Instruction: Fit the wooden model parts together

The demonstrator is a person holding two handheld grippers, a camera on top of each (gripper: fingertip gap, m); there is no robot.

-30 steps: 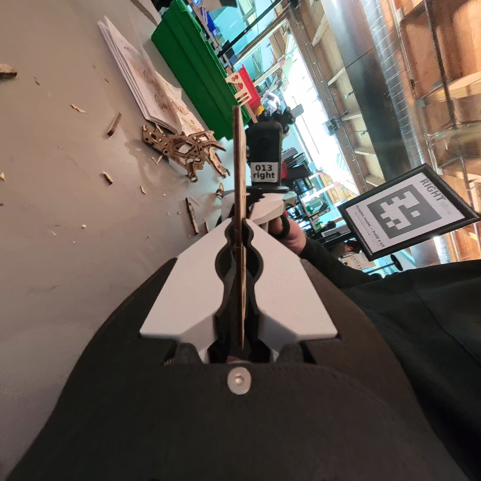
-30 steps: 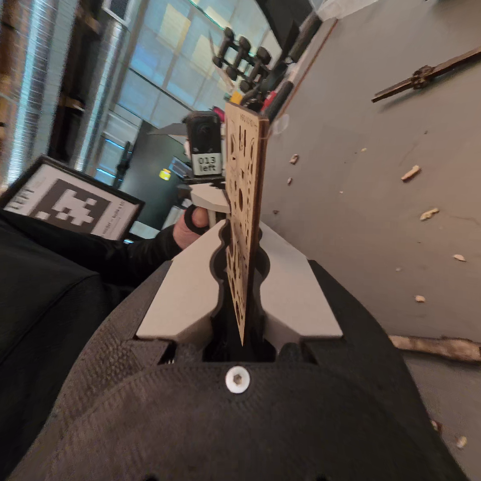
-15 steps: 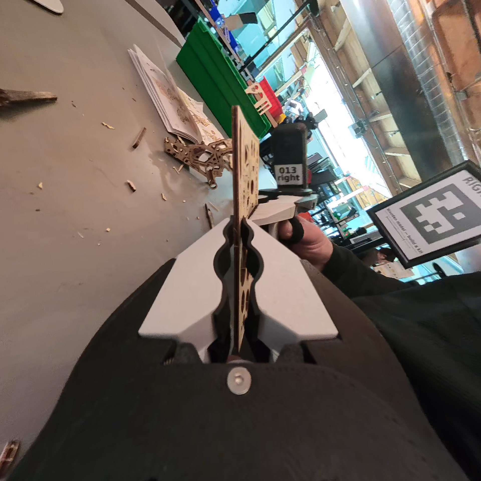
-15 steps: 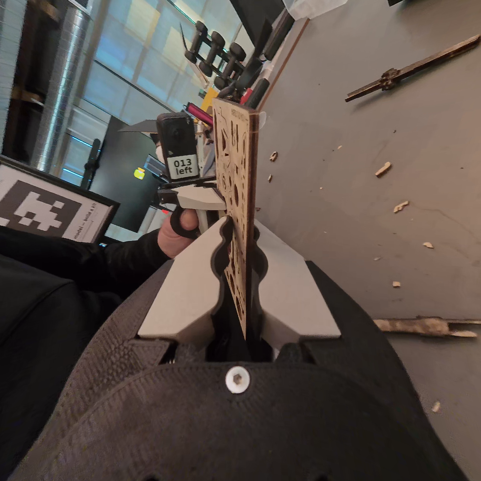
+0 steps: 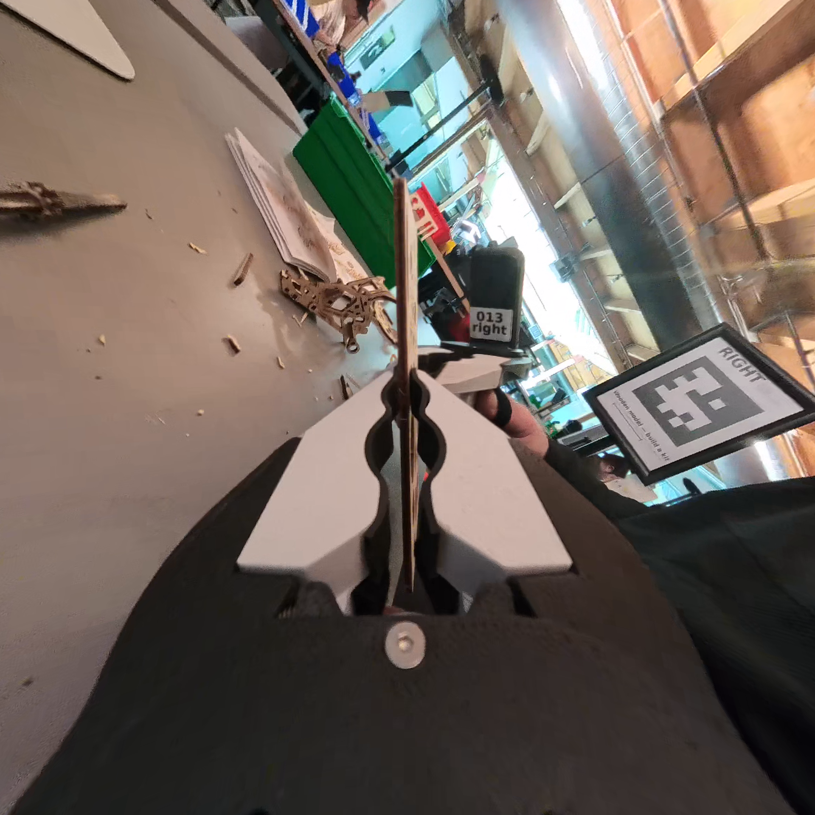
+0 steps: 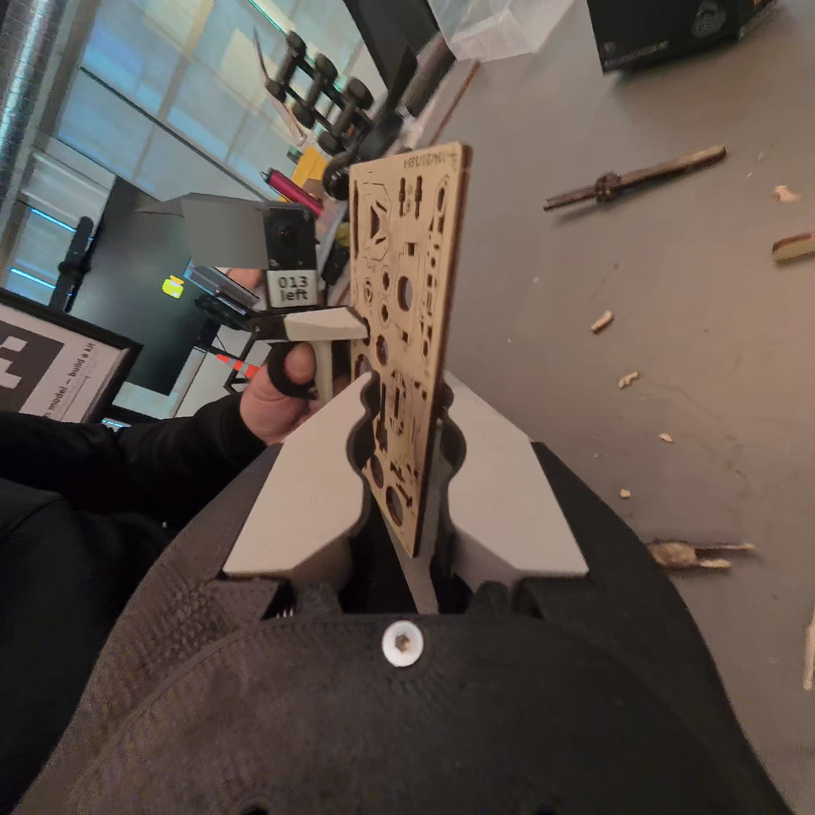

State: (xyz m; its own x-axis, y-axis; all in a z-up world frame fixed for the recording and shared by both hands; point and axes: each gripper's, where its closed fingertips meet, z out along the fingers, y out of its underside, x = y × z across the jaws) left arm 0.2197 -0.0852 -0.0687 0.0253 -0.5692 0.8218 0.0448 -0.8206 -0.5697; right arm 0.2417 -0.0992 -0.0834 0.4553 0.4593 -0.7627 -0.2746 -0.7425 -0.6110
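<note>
A thin laser-cut wooden sheet with punched-out part shapes stands on edge above the grey table. My left gripper is shut on it and sees it edge-on. In the right wrist view the sheet shows its face, turned at an angle between the fingers of my right gripper, whose jaws stand a little apart around it. The left gripper's fingers clamp the sheet's far side there. The right gripper's fingers show just behind the sheet in the left wrist view.
A partly built wooden model lies by an instruction booklet and a green crate. Wooden rods and several scraps lie on the table. A framed marker sign stands beside the person's dark sleeve. Between my right fingertips and the partly built wooden model there is roughly 15 cm.
The right gripper's jaws have widened and the sheet now shows more of its face to that camera. Both grippers have shifted with the sheet; the left stays clamped on it.
</note>
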